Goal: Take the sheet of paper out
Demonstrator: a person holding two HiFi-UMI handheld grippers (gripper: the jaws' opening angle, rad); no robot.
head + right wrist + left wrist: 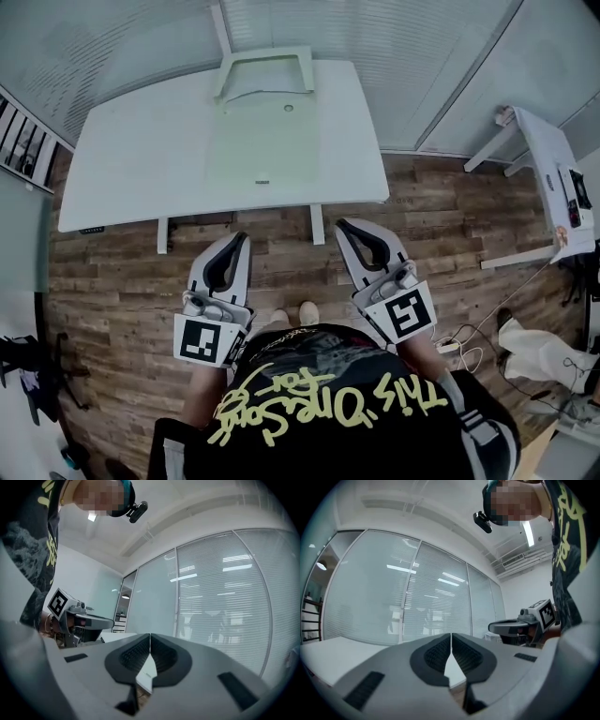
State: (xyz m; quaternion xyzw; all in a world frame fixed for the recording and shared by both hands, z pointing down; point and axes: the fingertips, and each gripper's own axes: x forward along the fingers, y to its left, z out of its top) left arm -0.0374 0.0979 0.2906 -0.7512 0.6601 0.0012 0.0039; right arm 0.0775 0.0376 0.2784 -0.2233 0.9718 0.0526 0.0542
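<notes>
The person wears a black T-shirt (328, 412) with scrawled yellow lettering, and pale shoes (308, 312). The left gripper (238, 238) and right gripper (345, 226) are pale grey shells with black ribbed fingers (436, 654). Each carries a cube (208, 339) with black-and-white square markers.

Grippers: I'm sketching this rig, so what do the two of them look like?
The left gripper and right gripper are alike: pale grey tapered shells, black ribbed pads, and a white cube with black square markers. The person wears a black shirt with yellow lettering.
</notes>
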